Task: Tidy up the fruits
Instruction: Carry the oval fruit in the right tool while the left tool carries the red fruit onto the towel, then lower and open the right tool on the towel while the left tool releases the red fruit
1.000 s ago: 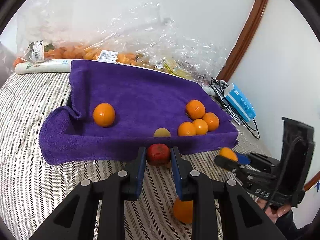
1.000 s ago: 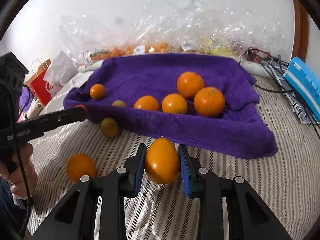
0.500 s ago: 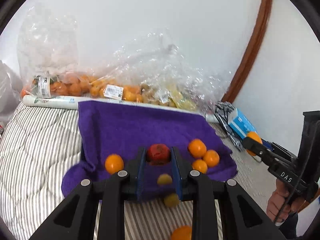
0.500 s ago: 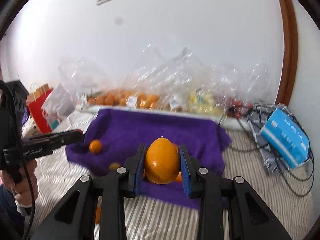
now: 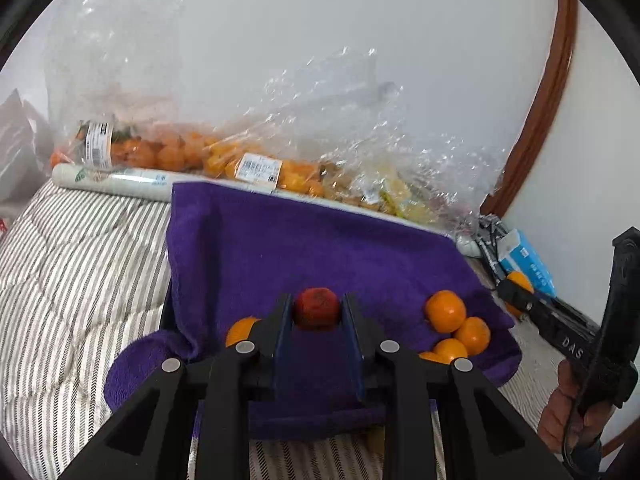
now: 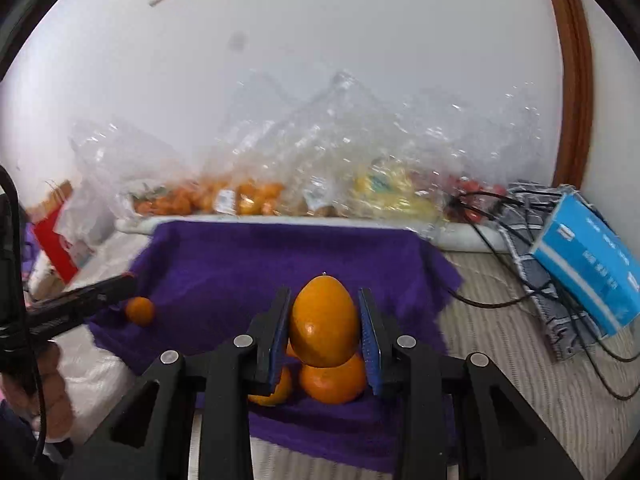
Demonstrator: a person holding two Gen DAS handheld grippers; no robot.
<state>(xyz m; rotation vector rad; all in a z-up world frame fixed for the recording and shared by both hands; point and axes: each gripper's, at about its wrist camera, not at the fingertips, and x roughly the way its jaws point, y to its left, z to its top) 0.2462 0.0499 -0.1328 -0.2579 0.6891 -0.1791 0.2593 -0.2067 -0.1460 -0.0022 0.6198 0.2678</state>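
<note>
Both grips loaded. My left gripper (image 5: 316,316) is clamped on a small red fruit (image 5: 317,307); my right gripper (image 6: 324,330) on an orange (image 6: 323,322). Purple towel (image 5: 320,248) lies beyond and below both, oranges (image 5: 456,328) already gathered right of my left jaws. These two not yet set down.

Bare middle of purple towel (image 5: 304,252) open, orange cluster (image 5: 456,328) crowding right edge, plastic bags (image 5: 320,152) blocking behind
</note>
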